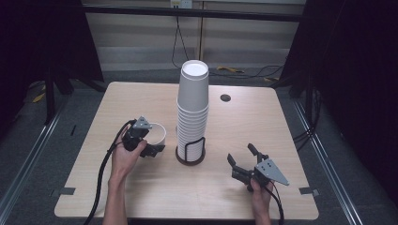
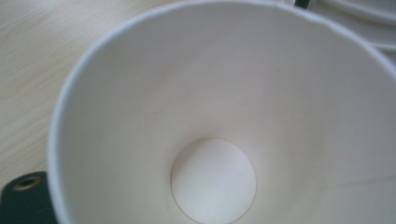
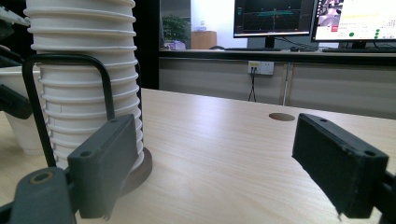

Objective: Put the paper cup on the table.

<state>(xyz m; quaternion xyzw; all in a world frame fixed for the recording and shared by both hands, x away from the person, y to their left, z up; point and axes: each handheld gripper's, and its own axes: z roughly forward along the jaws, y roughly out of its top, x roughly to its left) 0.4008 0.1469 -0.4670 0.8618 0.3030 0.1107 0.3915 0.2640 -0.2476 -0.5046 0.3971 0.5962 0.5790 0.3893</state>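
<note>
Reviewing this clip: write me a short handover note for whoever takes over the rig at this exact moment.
Left gripper: at the single cup, which stands upright on the table left of the stack; one jaw sits outside the cup's wall, grip not confirmed.
Right gripper: open, empty, low over the table, right of the stack.
Stack: upside-down cups in a black wire holder, mid-table.
Done: one cup stands apart.
Left: likely secure and move that cup.
</note>
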